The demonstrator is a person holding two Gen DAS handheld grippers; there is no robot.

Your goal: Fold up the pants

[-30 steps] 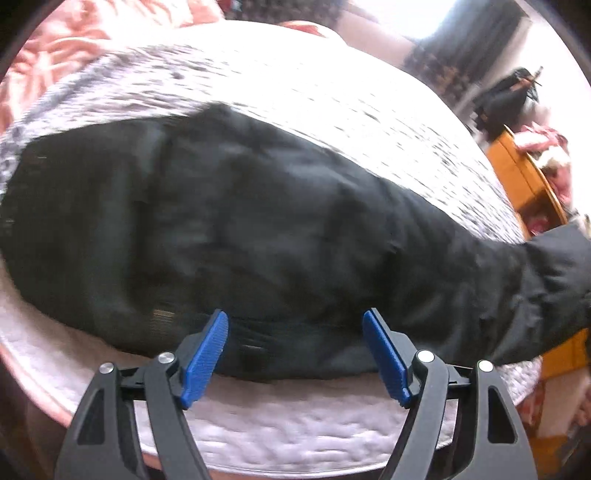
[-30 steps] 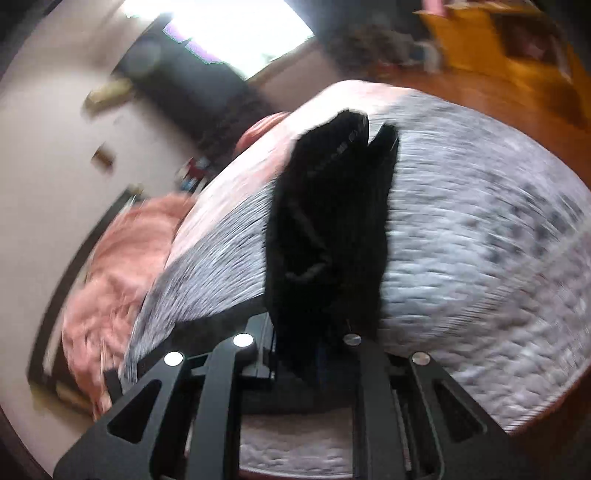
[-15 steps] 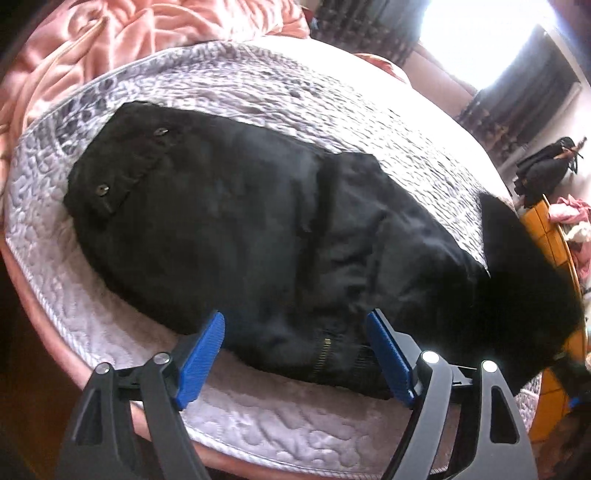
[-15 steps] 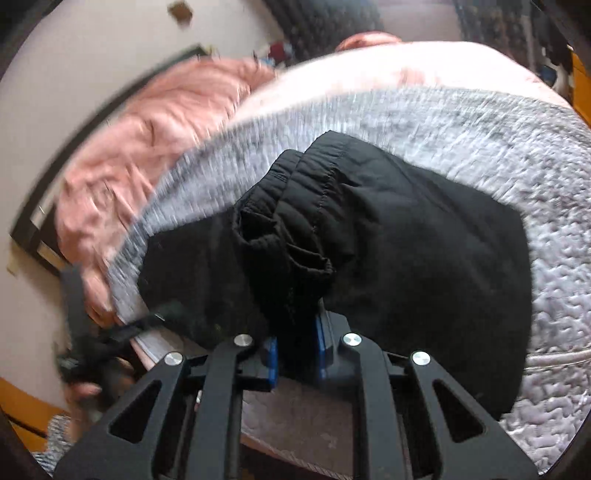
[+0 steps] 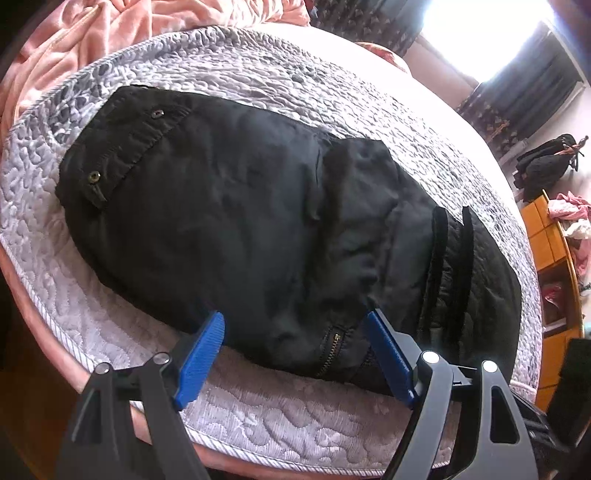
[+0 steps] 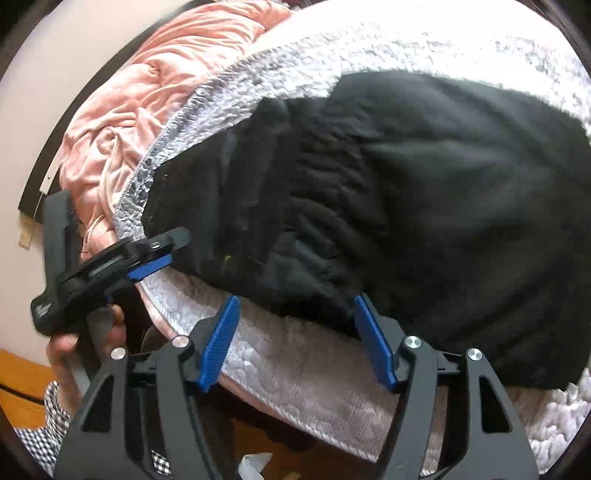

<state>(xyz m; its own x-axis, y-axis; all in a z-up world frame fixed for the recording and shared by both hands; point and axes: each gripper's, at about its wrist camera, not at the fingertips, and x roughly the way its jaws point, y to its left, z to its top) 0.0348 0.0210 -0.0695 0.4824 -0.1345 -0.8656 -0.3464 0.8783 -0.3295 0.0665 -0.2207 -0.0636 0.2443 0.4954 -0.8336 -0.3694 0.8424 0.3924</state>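
Observation:
The black pants (image 5: 236,229) lie folded on the quilted grey-white bedspread (image 5: 258,406). Their waistband with two metal buttons points left, and the leg cuffs (image 5: 450,251) lie folded over on the right. My left gripper (image 5: 295,350) is open and empty at the pants' near edge, by a zipper. My right gripper (image 6: 295,332) is open and empty at the near edge of the pants (image 6: 424,206). The left gripper also shows in the right wrist view (image 6: 147,266), held in a hand at the left.
A crumpled pink blanket (image 5: 92,33) lies behind the bedspread and also shows in the right wrist view (image 6: 147,81). An orange wooden shelf with clothes (image 5: 554,251) stands to the right. The bed's edge runs just below both grippers.
My right gripper carried the leg end over the pants, opened and let it go. The left gripper stayed open and pulled back a little, so the whole pants show.

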